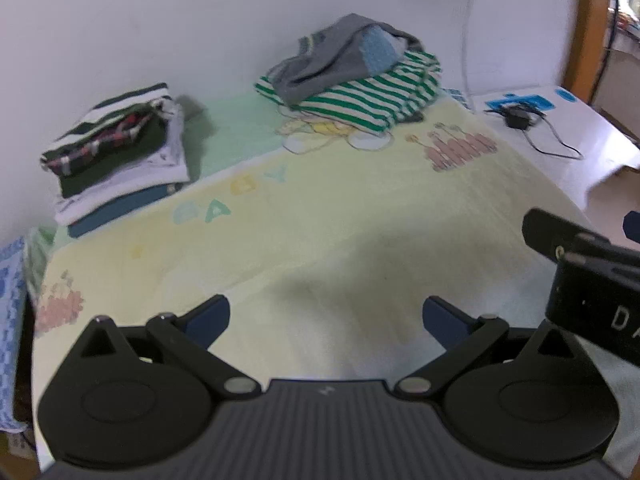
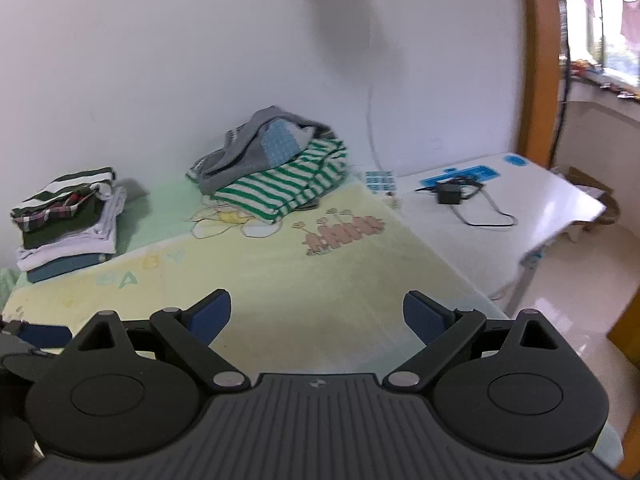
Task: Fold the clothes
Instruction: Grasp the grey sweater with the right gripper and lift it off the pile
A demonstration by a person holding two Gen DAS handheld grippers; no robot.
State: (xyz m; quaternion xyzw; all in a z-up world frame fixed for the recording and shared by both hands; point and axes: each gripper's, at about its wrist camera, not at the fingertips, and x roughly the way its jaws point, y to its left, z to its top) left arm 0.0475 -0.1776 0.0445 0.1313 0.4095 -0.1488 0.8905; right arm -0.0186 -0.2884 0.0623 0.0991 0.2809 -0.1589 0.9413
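Over the bare front of the yellow blanket (image 1: 320,248), the left tongs (image 1: 326,320) and right tongs (image 2: 316,312) both hang wide open, holding nothing. The unfolded heap (image 2: 272,168) lies by the wall, the folded stack (image 2: 68,224) well apart to its left. I'd worry that grabbing the grey top garment (image 1: 340,56) drags the striped one (image 1: 360,96) along, since they overlap.
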